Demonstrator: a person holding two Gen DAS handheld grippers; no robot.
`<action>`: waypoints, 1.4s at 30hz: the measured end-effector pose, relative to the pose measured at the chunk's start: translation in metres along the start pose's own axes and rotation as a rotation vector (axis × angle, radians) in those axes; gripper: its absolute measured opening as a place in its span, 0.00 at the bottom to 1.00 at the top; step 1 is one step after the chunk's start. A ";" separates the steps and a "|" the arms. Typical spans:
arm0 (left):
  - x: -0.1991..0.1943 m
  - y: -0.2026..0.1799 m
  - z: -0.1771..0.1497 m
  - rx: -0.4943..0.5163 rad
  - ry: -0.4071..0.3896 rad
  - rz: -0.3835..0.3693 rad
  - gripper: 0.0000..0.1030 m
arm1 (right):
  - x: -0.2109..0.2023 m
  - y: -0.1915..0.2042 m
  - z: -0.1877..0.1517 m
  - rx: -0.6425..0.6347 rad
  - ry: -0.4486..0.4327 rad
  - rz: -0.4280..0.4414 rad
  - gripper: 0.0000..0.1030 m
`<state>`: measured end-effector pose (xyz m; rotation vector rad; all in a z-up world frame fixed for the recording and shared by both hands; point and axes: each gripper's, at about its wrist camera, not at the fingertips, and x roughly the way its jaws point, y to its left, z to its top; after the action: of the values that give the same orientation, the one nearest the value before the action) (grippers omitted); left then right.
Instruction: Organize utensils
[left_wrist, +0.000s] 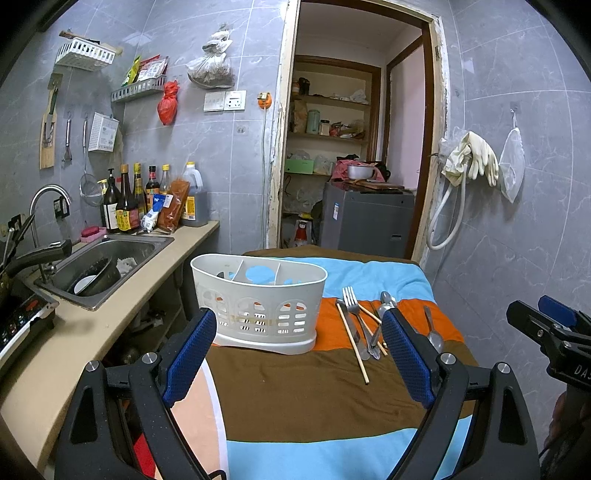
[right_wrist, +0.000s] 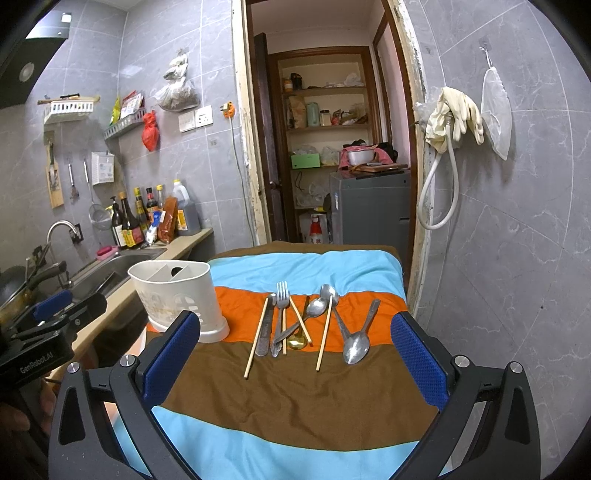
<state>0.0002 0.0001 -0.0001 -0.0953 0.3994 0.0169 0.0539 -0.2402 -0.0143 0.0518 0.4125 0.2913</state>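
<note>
1. The left gripper (left_wrist: 299, 350), black with blue pads, hovers spread wide, nothing between its jaws.
2. The right gripper (right_wrist: 295, 354) is likewise wide open and empty.
3. A white plastic slotted utensil caddy (left_wrist: 258, 299) stands on the striped cloth (right_wrist: 295, 387).
4. Steel spoons, a fork (right_wrist: 282, 299) and wooden chopsticks (right_wrist: 256, 336) lie loose just right of it.

My left gripper (left_wrist: 299, 350) and right gripper (right_wrist: 295, 354) match: matte black frames with triangular cut-outs, round silver screw heads at the pivots, and fingers faced with blue, dimpled pads (right_wrist: 419, 363). White lettering reading "GenRobot.AI" marks the left unit's body, seen from the right wrist.
</note>
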 end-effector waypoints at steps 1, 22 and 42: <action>0.000 0.000 0.000 0.000 0.000 -0.001 0.85 | 0.000 0.000 0.000 0.000 0.000 0.000 1.00; 0.001 -0.001 0.000 0.008 -0.003 0.000 0.85 | -0.005 -0.002 -0.001 0.000 0.001 -0.001 1.00; -0.008 -0.017 0.005 0.023 -0.007 -0.004 0.85 | -0.006 -0.003 -0.001 0.001 0.001 -0.001 1.00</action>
<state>-0.0043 -0.0167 0.0093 -0.0737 0.3926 0.0089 0.0487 -0.2452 -0.0133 0.0527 0.4138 0.2900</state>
